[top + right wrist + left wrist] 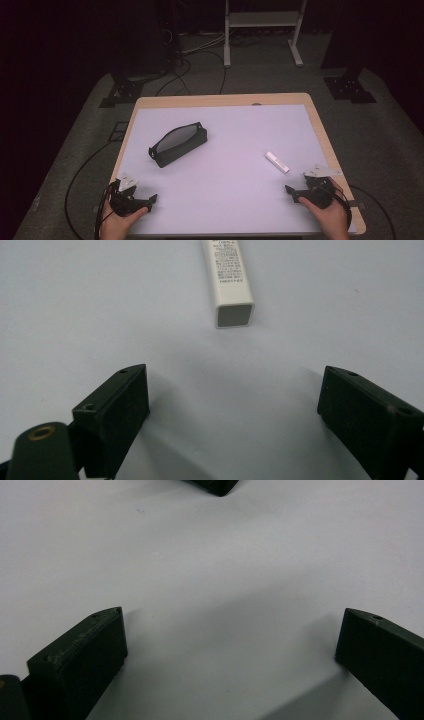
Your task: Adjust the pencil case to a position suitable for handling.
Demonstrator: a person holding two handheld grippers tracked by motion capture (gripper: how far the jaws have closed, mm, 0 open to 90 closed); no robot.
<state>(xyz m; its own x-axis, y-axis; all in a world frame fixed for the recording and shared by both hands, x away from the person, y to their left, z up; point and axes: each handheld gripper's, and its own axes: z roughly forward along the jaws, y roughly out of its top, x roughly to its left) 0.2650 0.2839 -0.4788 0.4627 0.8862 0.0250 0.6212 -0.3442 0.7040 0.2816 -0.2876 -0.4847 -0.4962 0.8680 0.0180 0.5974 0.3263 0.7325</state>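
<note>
White tube and black pouch on the counter, both grippers empty.

The white tube [276,162] lies flat near the right, its long axis running far-left to near-right, just beyond the right gripper [292,193], whose fingers [117,410] stand open. The left gripper [150,200] is open too; black pouch [178,144] lies apart, far-left.

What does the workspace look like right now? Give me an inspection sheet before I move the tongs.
Surface: pale mat on a wood-edged table, flat and clean.
Job's things: white tube lying flat, right side, just ahead of the right tongs; black zip pouch lying left of centre, ahead of the left tongs.
Clutter: nothing seen.
Grippers: both tongs open, empty, resting low at the near edge.
Cables: black cables trail off both tongs onto the floor.
Surroundings: dark room, white frame beyond, black stand feet.
</note>
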